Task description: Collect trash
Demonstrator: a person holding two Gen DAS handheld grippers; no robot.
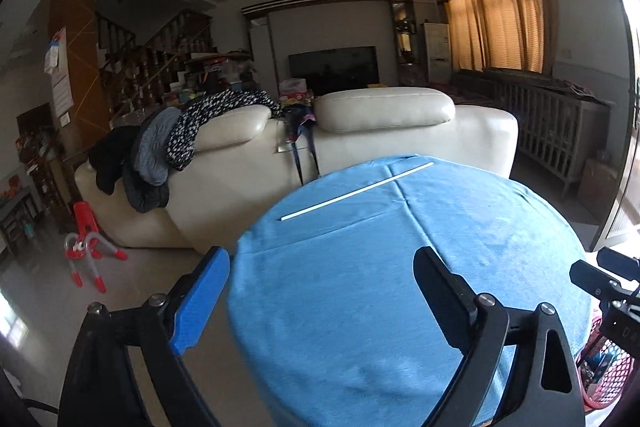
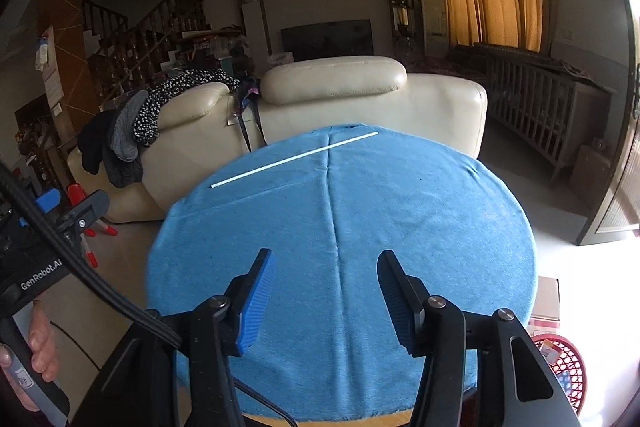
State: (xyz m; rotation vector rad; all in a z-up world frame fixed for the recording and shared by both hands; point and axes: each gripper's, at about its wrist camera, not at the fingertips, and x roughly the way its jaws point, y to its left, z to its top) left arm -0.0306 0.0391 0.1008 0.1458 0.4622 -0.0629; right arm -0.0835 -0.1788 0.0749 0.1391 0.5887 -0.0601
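Observation:
A round table under a blue cloth (image 1: 400, 287) (image 2: 340, 227) fills the foreground of both views. A long thin white stick (image 1: 356, 191) (image 2: 294, 160) lies slanted across its far side. My left gripper (image 1: 324, 267) hovers over the table's near left edge, open wide, nothing between its fingers. My right gripper (image 2: 326, 267) hangs above the table's near middle, also open and holding nothing. A red mesh basket (image 1: 608, 367) (image 2: 564, 363) with some scraps inside stands on the floor at the table's right.
A cream leather sofa (image 1: 380, 131) (image 2: 360, 95) with clothes draped over its back stands just behind the table. A red toy (image 1: 86, 251) lies on the floor at left. A cardboard box (image 2: 544, 301) sits beside the basket. A hand (image 2: 38, 343) holds the left gripper's handle.

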